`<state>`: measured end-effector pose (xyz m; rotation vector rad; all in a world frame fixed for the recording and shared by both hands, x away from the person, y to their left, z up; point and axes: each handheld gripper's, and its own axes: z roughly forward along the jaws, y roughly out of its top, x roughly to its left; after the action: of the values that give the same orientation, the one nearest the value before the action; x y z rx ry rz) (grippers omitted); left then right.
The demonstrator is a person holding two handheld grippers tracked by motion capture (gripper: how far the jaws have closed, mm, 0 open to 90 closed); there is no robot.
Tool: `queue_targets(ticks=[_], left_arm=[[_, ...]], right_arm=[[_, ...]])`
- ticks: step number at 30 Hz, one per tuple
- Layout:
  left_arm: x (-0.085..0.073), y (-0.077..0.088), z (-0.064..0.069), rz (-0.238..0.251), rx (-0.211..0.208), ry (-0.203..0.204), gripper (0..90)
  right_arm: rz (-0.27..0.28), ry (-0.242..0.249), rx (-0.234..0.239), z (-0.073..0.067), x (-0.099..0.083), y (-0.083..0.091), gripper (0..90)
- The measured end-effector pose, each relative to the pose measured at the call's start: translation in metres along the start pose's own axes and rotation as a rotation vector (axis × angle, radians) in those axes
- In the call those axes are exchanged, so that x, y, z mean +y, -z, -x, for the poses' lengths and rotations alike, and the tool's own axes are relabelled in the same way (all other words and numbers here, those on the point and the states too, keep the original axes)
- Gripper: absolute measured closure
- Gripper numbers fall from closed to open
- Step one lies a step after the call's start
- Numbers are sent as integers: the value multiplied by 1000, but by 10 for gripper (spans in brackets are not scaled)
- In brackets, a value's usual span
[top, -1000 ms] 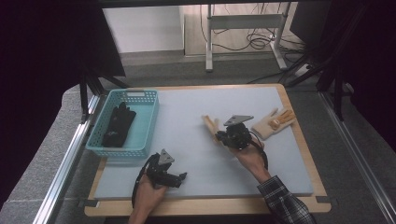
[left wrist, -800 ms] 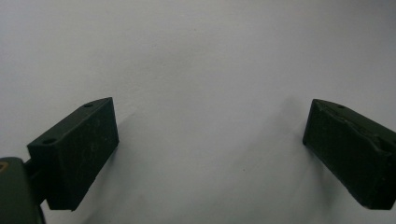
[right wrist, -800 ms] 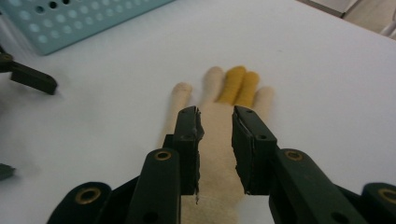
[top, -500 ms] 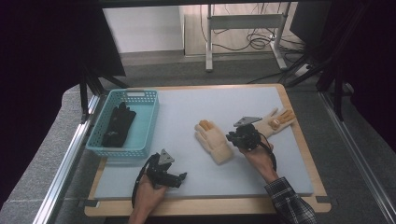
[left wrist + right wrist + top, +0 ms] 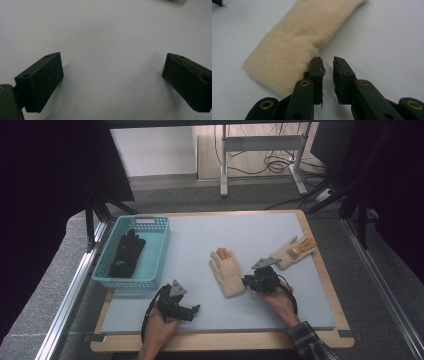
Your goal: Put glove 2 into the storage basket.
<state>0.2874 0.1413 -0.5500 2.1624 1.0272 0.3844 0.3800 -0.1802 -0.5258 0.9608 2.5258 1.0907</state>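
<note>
right hand-held gripper (image 5: 250, 281): let go, jaws nearly closed, empty | glove (image 5: 226, 271) now laid mid-surface | left hand-held gripper (image 5: 192, 311): wide apart, idle

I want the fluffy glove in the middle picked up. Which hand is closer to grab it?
The right. Its hand-held gripper sits right beside the cream glove, at the cuff edge. The left hand-held gripper rests open over bare mat, farther away.

A pale grey table (image 5: 200, 315) with a wooden rim carries a teal basket (image 5: 157, 255) far left — and two cream gloves, one mid-table (image 5: 227, 271), one far right (image 5: 294, 251).
</note>
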Motion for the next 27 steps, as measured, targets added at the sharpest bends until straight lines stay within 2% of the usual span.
queue_targets(ticks=[1,5,7,12,17,19,20,22,23,25,26,27], left_arm=[[0,0,0,0,0,0,37],[0,0,0,0,0,0,36],[0,0,0,0,1,-1,37],[0,0,0,0,1,0,37],[0,0,0,0,1,0,37],[0,0,0,0,1,0,37],[0,0,0,0,0,0,37],[0,0,0,0,0,0,37],[0,0,0,0,0,0,36],[0,0,0,-1,0,-1,37],[0,0,0,-1,0,-1,37],[0,0,0,0,0,0,37]], right_arm=[[5,8,21,-6,-1,-1,757],[5,24,42,-17,-1,-3,746],[0,60,22,-25,0,-6,732],[4,39,17,-21,0,-6,703],[41,-9,27,-14,2,2,678],[52,-11,27,-14,3,4,665],[75,-5,20,-15,7,9,633],[85,0,16,-16,10,11,620],[107,5,17,-18,18,12,588],[116,13,16,-19,27,8,502],[116,13,16,-19,27,8,502],[104,16,21,-20,38,-2,402]])
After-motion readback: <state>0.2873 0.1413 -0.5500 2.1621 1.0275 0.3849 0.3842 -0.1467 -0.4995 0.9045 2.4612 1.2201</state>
